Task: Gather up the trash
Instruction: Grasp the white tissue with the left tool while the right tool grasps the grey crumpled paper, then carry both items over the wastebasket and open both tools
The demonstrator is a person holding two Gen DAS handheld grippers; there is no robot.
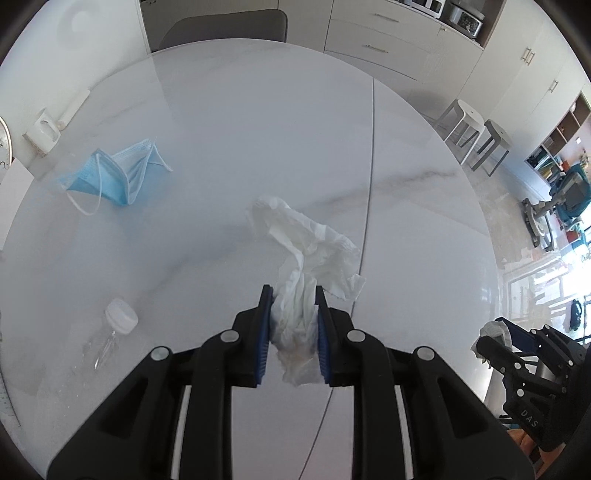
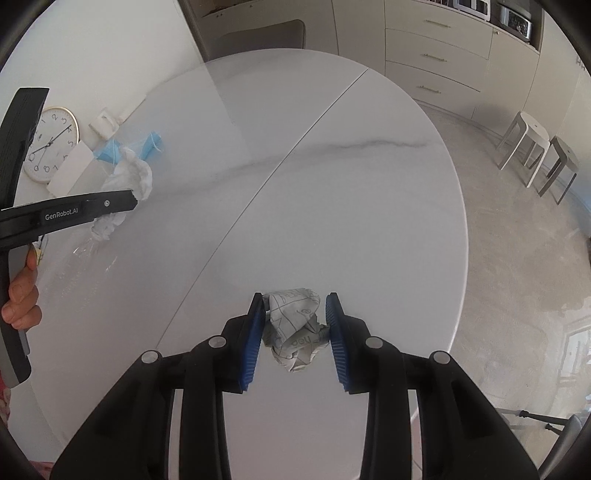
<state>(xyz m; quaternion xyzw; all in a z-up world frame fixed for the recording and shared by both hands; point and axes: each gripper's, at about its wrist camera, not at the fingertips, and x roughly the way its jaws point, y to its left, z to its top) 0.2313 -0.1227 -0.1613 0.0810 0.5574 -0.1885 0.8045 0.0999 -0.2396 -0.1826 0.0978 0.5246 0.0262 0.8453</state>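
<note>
1. The left gripper [image 1: 292,295] is clamped on a white crumpled tissue [image 1: 306,258]. The blue pads [image 1: 264,332] press its lower, bunched part from both sides, and the loose upper part fans out beyond the fingertips, above the white marble table [image 1: 258,129].
2. Near the left gripper's left finger, down on the table, lies a clear plastic bottle [image 1: 107,336] on its side with a white cap [image 1: 121,316].
3. Further ahead and to the left of that gripper lies a blue face mask [image 1: 110,173], folded, with its ear loops trailing on the tabletop, well apart from the tissue.
4. Beyond the mask, at the table's far left edge, a round wall clock [image 2: 51,144] leans near a small white holder [image 1: 42,131].
5. The right gripper [image 2: 294,308] grips a crumpled ball of printed paper [image 2: 295,328] between its blue pads [image 2: 251,339], held above the table near its near edge.
6. From the right wrist view, the left gripper shows off to the left with the tissue hanging from it, and a hand [image 2: 20,295] around its handle.
7. Far ahead of both tools are a grey chair [image 1: 225,26] at the table's far side, cream drawers [image 2: 436,55], and two stools [image 2: 535,155] on the floor to the right.
</note>
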